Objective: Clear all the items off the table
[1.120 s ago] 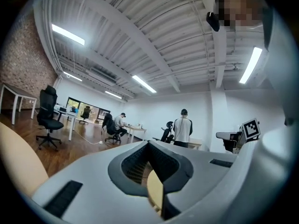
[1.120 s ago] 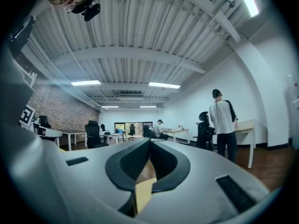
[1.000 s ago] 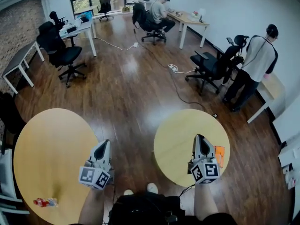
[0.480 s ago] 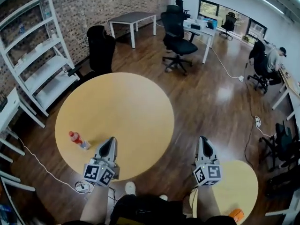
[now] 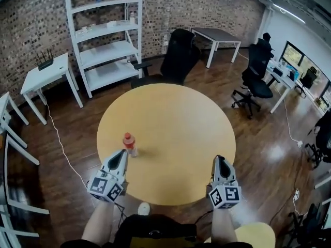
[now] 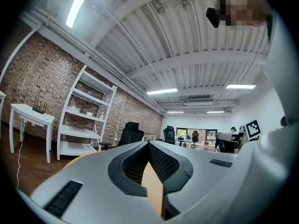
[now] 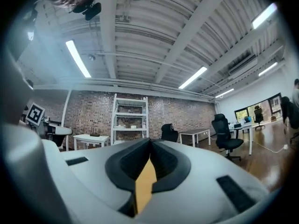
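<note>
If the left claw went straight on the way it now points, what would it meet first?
Probably the bottle, upright on the table just ahead of the left claw, slightly right of its line. Depth is unclear, so it could slip past.

Left tongs [image 6: 149, 144] closed (nothing held), white shelf unit [image 6: 79, 131] beyond against brick wall [image 6: 32, 78]

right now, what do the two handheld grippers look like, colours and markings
The left gripper and the right gripper both have smooth pale grey shells that taper to a point. Their jaws are lined with black ribbed pads. Each carries a marker cube at its rear, printed with black-and-white squares. The forearms behind them are bare of sleeves, and no cables show on them.
</note>
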`<state>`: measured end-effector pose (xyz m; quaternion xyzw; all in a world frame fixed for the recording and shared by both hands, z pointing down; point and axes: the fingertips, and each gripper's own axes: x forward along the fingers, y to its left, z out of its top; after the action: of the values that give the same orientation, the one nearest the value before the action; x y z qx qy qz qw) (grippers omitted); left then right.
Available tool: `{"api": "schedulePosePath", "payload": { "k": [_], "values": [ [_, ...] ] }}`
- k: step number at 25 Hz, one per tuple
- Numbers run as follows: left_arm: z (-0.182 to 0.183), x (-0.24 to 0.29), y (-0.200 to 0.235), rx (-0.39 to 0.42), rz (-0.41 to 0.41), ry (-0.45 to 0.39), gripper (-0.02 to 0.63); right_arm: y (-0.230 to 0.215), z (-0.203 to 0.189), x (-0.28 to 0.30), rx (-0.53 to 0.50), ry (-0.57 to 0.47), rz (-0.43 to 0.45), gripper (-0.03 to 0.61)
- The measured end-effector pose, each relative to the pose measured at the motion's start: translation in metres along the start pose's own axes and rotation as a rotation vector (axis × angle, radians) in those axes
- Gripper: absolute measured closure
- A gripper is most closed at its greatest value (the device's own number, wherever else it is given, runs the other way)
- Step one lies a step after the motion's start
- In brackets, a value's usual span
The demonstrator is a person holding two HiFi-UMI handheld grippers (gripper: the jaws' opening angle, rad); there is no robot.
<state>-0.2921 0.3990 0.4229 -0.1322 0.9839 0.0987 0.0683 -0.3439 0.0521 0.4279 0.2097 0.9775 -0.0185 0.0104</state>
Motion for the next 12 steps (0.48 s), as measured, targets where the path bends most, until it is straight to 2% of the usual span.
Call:
{"api": "schedulePosePath", "payload": {
  "k": [5, 8, 12],
  "values": [
    [-0.008, -0.004, 0.026, -0.001, 0.049, 0.025, 0.612, 0.046, -0.002, 0.036, 0.062, 0.035, 0.124, 0.574],
    [-0.015, 0.004, 0.033, -0.011, 0.063, 0.034, 0.598, 0.058, -0.002, 0.047, 0.049, 0.060, 0.151, 0.574],
    [-0.040, 0.016, 0.048, -0.039, 0.054, 0.107, 0.438, 0.067, -0.011, 0.055, 0.047, 0.098, 0.155, 0.574]
  ]
}}
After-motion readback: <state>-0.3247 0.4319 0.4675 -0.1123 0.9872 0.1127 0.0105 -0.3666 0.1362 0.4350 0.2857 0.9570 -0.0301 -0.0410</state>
